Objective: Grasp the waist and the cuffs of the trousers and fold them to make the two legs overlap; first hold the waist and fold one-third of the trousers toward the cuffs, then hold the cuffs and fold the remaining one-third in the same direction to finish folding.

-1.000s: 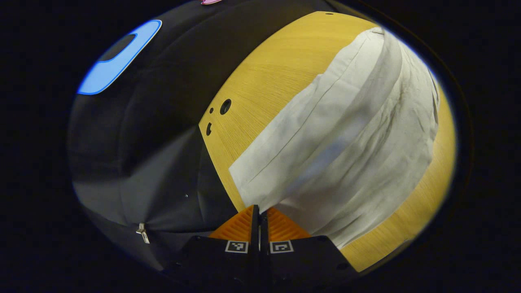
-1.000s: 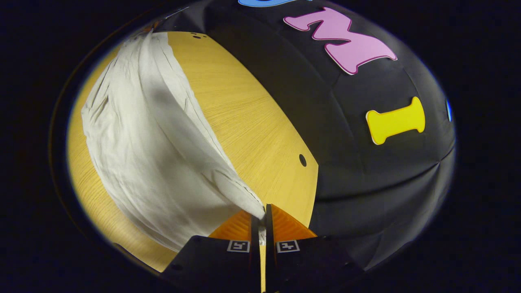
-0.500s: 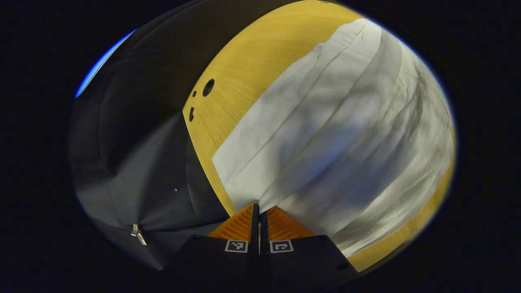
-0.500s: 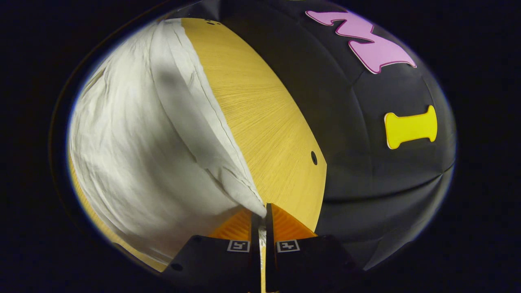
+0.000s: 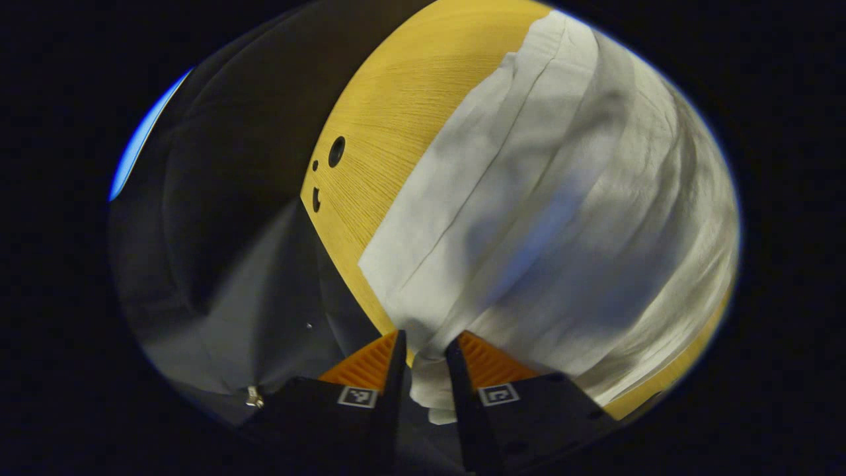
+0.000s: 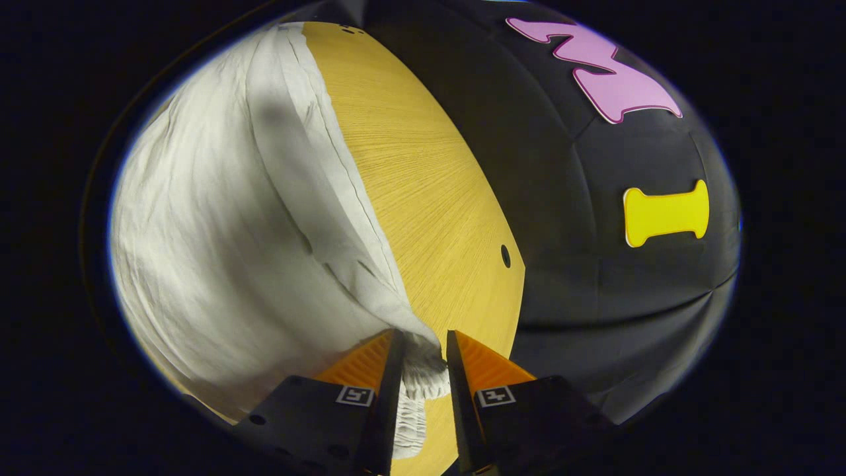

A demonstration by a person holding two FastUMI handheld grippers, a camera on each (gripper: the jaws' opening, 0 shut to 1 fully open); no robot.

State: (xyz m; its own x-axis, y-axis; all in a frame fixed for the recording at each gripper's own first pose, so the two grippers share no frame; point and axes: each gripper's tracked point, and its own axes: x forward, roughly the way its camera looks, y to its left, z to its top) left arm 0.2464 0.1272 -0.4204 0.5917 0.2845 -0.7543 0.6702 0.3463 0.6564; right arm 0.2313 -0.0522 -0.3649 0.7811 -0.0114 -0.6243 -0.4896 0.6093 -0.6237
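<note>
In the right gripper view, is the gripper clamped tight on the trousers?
No: the right gripper has its fingers spread apart, with the gathered edge of the white trousers lying loosely in the gap.

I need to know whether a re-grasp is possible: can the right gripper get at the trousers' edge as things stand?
Probably yes: the right gripper has its jaws parted with the trousers bunched between them on the table, nothing blocking.
</note>
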